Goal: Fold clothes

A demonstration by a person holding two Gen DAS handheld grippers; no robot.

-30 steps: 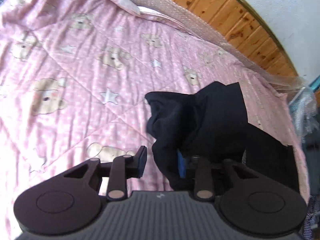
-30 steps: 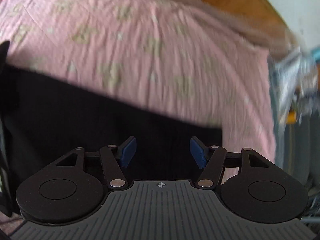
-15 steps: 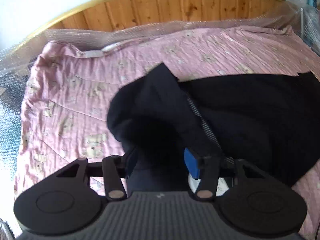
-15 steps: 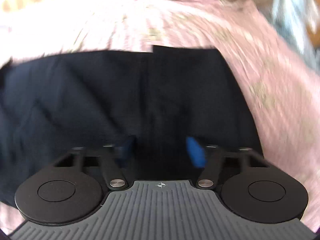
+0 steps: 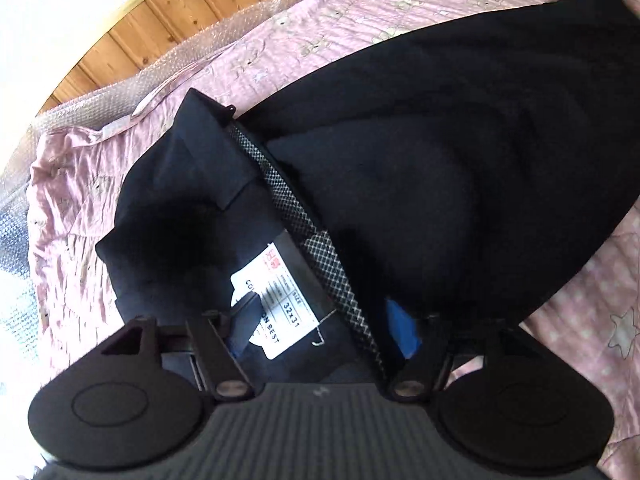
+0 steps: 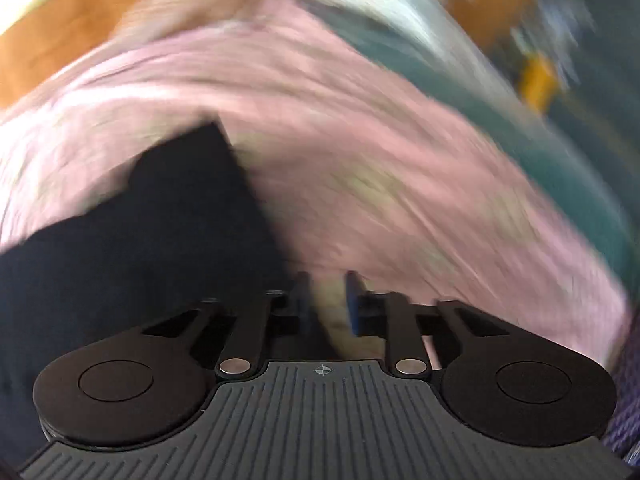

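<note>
Black trousers (image 5: 440, 140) lie spread on a pink bedspread (image 5: 320, 32) printed with bears and stars. Their waistband is turned over, showing a checkered inner band (image 5: 288, 200) and a white size label (image 5: 276, 300). My left gripper (image 5: 322, 332) is open wide right over that waistband, which lies between its fingers. The right wrist view is smeared by motion. In it the trousers (image 6: 140, 260) fill the lower left, their edge reaching the left finger. My right gripper (image 6: 328, 296) has its jaws close together, and only bedspread (image 6: 380, 160) shows in the narrow gap.
Wooden panelling (image 5: 192, 8) and a strip of bubble wrap (image 5: 80, 108) run along the bed's far edge. A blurred teal surface (image 6: 540, 152) and clutter lie beyond the bed's right side.
My left gripper has opened wide and come down over the waistband. My right gripper has swung right to the trousers' edge, and its jaws have narrowed.
</note>
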